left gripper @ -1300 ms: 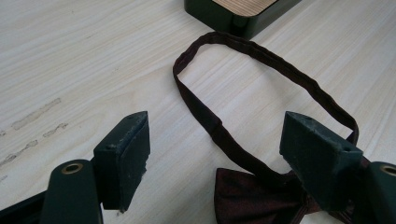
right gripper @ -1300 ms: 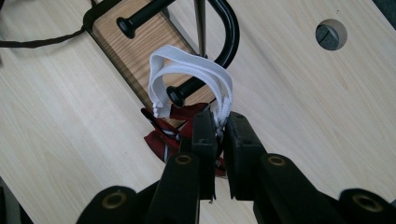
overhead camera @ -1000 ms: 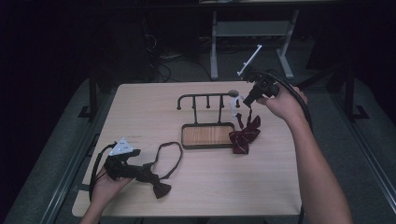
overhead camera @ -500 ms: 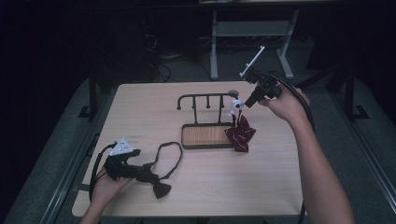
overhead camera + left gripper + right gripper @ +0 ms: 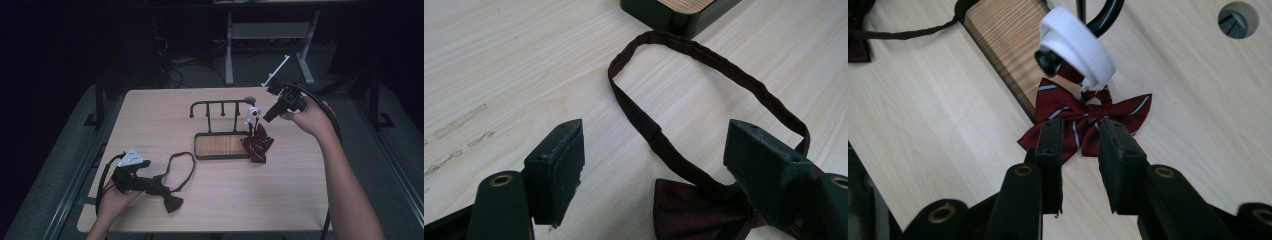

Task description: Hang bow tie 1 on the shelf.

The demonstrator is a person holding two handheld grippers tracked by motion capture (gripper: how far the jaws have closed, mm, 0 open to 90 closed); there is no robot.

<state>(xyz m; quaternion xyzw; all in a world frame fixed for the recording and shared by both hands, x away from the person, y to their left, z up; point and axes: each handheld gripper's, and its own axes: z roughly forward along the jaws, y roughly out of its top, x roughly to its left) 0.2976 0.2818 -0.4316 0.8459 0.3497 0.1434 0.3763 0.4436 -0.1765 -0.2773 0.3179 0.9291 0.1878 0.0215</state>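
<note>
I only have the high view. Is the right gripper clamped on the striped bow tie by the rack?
Observer: No. The right gripper has just been opening its jaws; they stand apart over the striped bow tie and pinch nothing.
Operator: What holds that tie up?
Observer: A white band looped over a black arm of the rack.
Operator: And the left gripper?
Observer: The left gripper has its jaws wide open; the dark bow tie lies on the table between them, not squeezed.

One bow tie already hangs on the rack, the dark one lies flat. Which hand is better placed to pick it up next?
Left. Its tongs stand open just over the dark bow tie, while the right tongs, just opening, are at the striped bow tie on the rack.
</note>
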